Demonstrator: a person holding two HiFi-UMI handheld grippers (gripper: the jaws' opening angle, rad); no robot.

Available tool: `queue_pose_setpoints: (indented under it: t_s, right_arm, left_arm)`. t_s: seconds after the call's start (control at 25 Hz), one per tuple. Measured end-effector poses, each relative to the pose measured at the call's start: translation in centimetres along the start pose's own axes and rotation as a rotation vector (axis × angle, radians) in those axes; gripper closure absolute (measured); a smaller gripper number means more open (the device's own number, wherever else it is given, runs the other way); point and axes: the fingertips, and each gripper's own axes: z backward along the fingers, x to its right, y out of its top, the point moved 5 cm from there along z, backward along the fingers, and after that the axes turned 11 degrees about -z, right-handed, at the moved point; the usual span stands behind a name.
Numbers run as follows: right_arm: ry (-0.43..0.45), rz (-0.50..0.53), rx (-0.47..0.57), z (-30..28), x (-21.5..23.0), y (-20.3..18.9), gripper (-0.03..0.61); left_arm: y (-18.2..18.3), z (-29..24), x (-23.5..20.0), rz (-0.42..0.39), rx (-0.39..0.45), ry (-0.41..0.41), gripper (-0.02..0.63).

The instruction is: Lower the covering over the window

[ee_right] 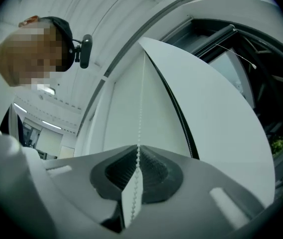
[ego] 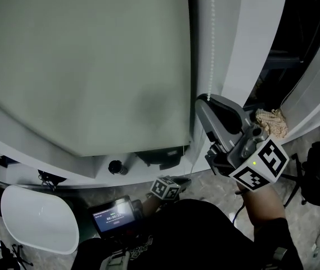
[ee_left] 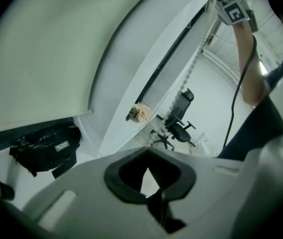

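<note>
Right gripper (ego: 204, 100) is raised at the right edge of the window, jaws pinched shut on the white bead chain (ego: 212, 38). In the right gripper view the chain runs straight down between the ribbed pads (ee_right: 151, 169) and out below them. Its marker cube sits near the wrist.

Left gripper (ee_left: 148, 151) is held low, near the person's body. Its jaws are closed tip to tip with nothing between them, only floor showing through the gap.

The grey-green roller blind (ego: 86, 66) covers most of the window to the left of the chain. Its bottom edge hangs just above the sill, leaving a low strip uncovered. A black bag (ee_left: 44, 148) lies on the sill under that edge.

To the right of the white frame, a crumpled beige cloth (ego: 272, 122) rests on the ledge. A black office chair (ee_left: 181, 118) stands on the floor farther right. A small lit screen (ego: 115, 215) is near the person's chest.
</note>
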Motion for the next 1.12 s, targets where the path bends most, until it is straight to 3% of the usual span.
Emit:
queue_pose_setpoints:
  t_s: [0.12, 0.2, 0.4, 0.52, 0.64, 0.88, 1.12]
  right_arm:
    - [-0.044, 0.183, -0.008, 0.5, 0.0, 0.1, 0.565]
    - [-0.094, 0.235, -0.055, 1.4, 1.5, -1.3, 0.566]
    - [-0.222, 0.123, -0.213, 6.1, 6.1, -8.6, 0.566]
    - [-0.272, 0.059, -0.265, 8.4, 7.7, -11.9, 0.565]
    - [-0.277, 0.061, -0.275, 8.6, 8.0, -12.6, 0.565]
    - [-0.264, 0.161, -0.319, 10.3, 8.6, -11.5, 0.565]
    - [-0.375, 0.187, -0.318, 16.3, 7.8, -6.9, 0.565]
  left_arm:
    - [-0.4, 0.8, -0.6, 0.070, 0.065, -0.044, 0.610]
    - [-0.7, 2.4, -1.3, 0.083, 0.133, -0.027, 0.609]
    - [0.3, 8.8, -1.9, 0.088, 0.384, 0.083, 0.589]
    - [2.6, 12.4, -1.6, 0.060, 0.451, 0.179, 0.586]
    - [3.3, 12.5, -1.8, 0.054, 0.475, 0.166, 0.588]
    - [3.3, 9.4, -0.7, 0.066, 0.431, 0.128, 0.604]
    - [2.9, 7.3, 0.0, 0.069, 0.357, 0.091, 0.607]
